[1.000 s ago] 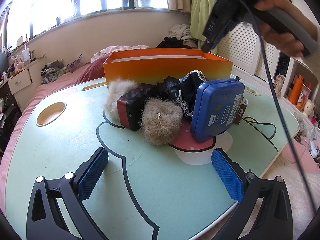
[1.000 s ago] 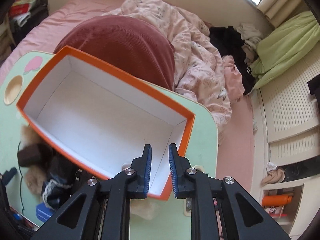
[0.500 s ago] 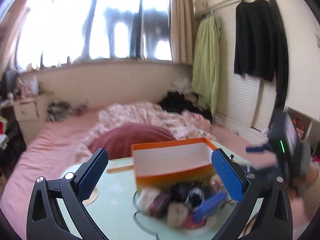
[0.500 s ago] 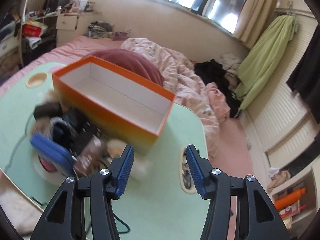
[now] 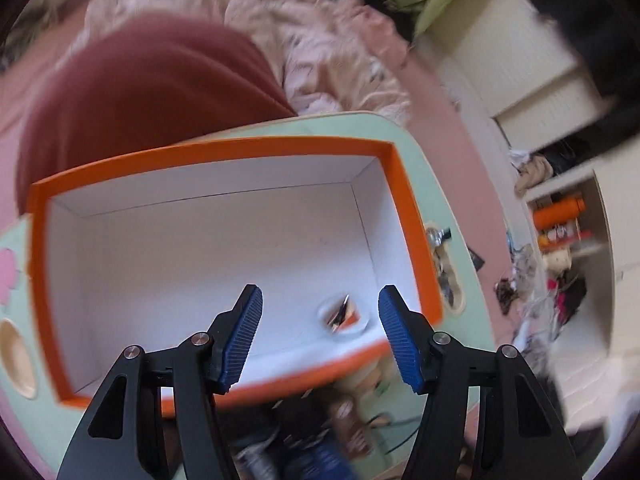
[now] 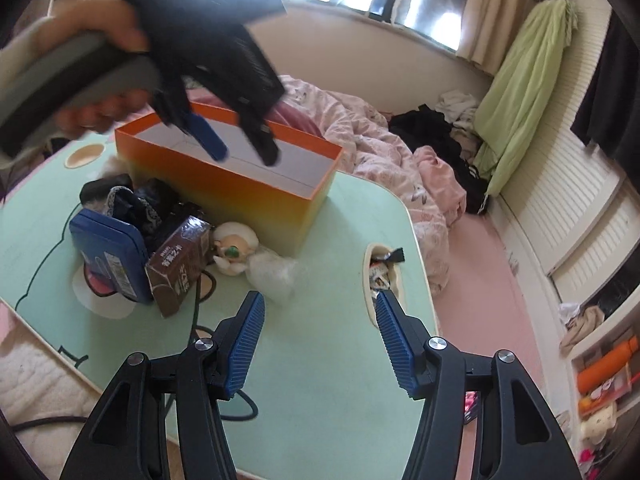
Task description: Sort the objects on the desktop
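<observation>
The orange box (image 5: 394,184) with white inside fills the left wrist view, and a small blurred white-rimmed item (image 5: 343,315) lies on its floor. My left gripper (image 5: 320,322) hangs over the box pointing down, jaws closing with nothing pressed between them. In the right wrist view a hand holds the left gripper (image 6: 242,148) above the orange box (image 6: 240,192). In front of the box lies a pile: blue tin (image 6: 106,248), brown carton (image 6: 180,264), small doll (image 6: 236,248), dark lace cloth (image 6: 136,204). My right gripper (image 6: 316,336) is over the mint table (image 6: 320,240), jaws opening and empty.
A slot (image 6: 380,268) in the table's right side holds small bits. A round cup hole (image 6: 82,156) sits at the far left. A black cable (image 6: 198,320) trails off the front edge. Behind the table are a dark red cushion (image 5: 152,80) and a pink quilt (image 6: 380,148).
My left gripper rose from the table, swung over the orange box and tipped down into it, jaws narrower. My right gripper drew back from over the box to the table's front, jaws widened from shut.
</observation>
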Available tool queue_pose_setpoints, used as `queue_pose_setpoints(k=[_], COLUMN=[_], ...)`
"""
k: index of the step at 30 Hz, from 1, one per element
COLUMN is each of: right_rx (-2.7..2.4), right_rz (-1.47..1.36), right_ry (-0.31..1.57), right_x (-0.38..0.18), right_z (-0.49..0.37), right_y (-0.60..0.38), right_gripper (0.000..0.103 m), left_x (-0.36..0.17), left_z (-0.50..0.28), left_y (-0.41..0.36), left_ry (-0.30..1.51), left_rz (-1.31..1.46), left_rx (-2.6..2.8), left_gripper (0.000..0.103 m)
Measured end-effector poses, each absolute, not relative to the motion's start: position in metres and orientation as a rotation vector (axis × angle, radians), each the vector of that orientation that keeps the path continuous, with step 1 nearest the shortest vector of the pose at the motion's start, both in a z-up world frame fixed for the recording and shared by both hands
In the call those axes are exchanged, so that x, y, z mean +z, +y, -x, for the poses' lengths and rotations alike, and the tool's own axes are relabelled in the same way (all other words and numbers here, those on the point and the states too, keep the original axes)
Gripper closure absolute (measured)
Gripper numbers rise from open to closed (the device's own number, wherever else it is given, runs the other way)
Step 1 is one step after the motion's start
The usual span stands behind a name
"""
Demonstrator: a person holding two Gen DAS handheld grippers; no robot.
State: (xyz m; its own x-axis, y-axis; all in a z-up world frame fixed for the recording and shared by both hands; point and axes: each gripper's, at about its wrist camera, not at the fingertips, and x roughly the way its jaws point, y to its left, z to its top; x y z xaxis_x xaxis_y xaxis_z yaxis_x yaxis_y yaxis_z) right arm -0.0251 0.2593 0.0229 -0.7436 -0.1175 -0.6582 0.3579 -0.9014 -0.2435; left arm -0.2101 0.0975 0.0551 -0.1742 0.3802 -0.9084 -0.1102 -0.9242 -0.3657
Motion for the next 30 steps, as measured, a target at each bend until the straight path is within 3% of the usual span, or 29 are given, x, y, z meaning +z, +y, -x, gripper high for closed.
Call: queue_pose_setpoints(k=[3, 12, 30], right_rx=[-2.662, -2.657, -2.641], right_rz=[-0.982, -1.000, -1.025], right_ry=[0.486, 0.413, 0.398], right_x=[0.022, 0.019, 0.017], right_z=[0.026, 0.030, 0.036], right_y=[0.267, 0.273, 0.273], right_gripper=[0.045, 0.045, 0.045], left_x=[0.042, 0.020, 0.023], left_z=[0.221, 0.211, 0.199], left_y=[0.112, 0.147, 0.138], left_ry=[-0.325, -0.041, -0.094], left_rz=[1.874, 1.975, 1.888], left_rx=[2.102, 2.136, 2.247], left_gripper=[0.042, 0.044, 0.047])
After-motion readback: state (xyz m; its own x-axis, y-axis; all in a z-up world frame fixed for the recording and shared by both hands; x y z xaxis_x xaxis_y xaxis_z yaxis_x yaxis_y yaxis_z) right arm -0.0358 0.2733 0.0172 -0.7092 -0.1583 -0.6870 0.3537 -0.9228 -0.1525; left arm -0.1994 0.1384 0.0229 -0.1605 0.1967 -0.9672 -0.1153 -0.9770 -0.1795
